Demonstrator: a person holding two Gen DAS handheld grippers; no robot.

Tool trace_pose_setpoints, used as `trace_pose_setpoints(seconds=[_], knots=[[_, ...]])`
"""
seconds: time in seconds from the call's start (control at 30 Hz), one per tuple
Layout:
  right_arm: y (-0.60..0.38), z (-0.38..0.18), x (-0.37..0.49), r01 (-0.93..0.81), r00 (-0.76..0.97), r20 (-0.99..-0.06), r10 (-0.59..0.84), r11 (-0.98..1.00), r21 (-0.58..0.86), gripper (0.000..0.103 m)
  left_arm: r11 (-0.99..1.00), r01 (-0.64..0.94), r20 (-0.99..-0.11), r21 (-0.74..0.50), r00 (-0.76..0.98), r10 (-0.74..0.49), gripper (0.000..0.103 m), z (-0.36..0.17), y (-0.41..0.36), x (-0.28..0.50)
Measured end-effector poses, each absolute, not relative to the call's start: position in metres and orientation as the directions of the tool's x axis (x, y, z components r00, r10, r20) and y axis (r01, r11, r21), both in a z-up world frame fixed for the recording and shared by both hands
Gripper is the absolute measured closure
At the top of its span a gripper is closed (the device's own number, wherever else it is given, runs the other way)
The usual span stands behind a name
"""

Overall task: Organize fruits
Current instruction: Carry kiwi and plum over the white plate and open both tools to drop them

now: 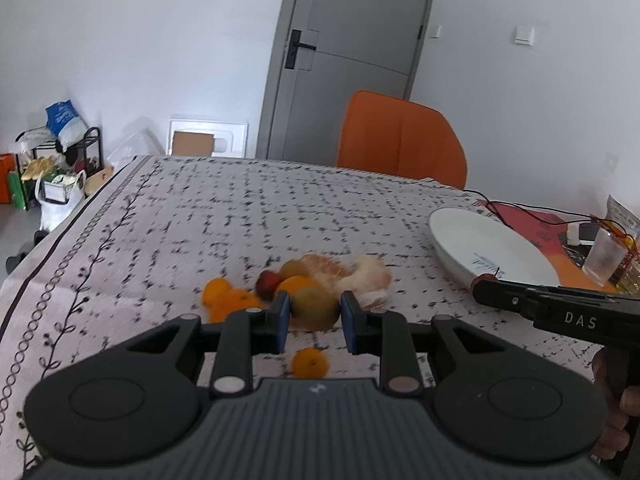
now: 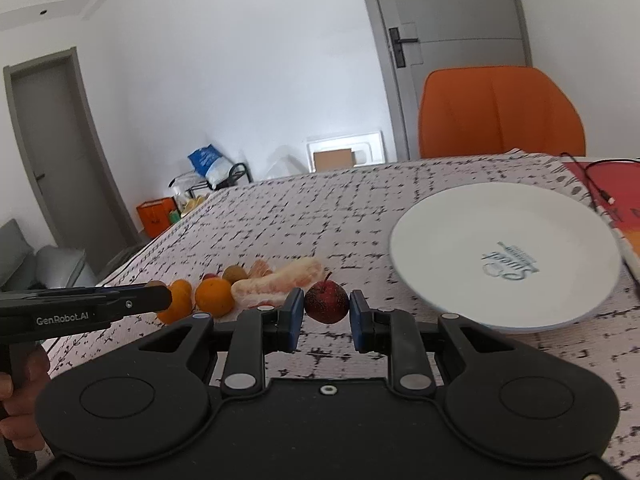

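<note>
green fruit clamped in left claw, red fruit in right claw

White walls meet a grey door. An orange chair stands behind the table's patterned cloth. Bags clutter the left corner.

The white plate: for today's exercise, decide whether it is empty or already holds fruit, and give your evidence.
Empty. The white plate shows only its bare surface and a printed blue logo; the pile of fruit lies on the tablecloth beside it.
</note>
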State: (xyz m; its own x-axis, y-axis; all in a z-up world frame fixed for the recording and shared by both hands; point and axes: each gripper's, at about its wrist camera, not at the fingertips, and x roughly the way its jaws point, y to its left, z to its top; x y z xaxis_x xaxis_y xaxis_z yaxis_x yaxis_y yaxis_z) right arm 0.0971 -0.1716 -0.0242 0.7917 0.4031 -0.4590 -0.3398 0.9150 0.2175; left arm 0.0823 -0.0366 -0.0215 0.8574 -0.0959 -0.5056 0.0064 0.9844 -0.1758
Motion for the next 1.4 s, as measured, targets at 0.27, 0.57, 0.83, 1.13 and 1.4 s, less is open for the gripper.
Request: trace_pose_setpoints(seconds=[0.27, 0.57, 0.83, 1.13, 1.4], knots=[[-0.198, -0.019, 0.091, -0.299, 0.822, -0.43, 0.374, 0.925, 0.234, 0.08, 0.987, 0.065, -0.493, -0.149, 0.86, -0.131, 0.077, -0.013, -0.065, 0.094], [-0.227, -0.022, 0.085, -0.252, 0.847, -0.407, 0.341, 0.933, 0.258, 0.08, 0.985, 0.115, -0.493, -0.129, 0.855, -0.164, 0.077, -0.011, -0.095, 0.111], [-0.247, -0.029, 0.086, -0.221, 0.855, -0.405, 0.324, 0.934, 0.281, 0.08, 0.981, 0.162, -0.499, -0.106, 0.845, -0.194, 0.077, -0.013, -0.121, 0.127], [-0.265, -0.039, 0.092, -0.188, 0.858, -0.414, 0.304, 0.936, 0.299, 0.08, 0.974, 0.204, -0.514, -0.099, 0.828, -0.225, 0.077, -0.02, -0.146, 0.148], [-0.274, -0.042, 0.097, -0.168, 0.862, -0.42, 0.284, 0.941, 0.293, 0.08, 0.963, 0.249, -0.525, -0.098, 0.809, -0.263, 0.077, -0.025, -0.173, 0.167]])
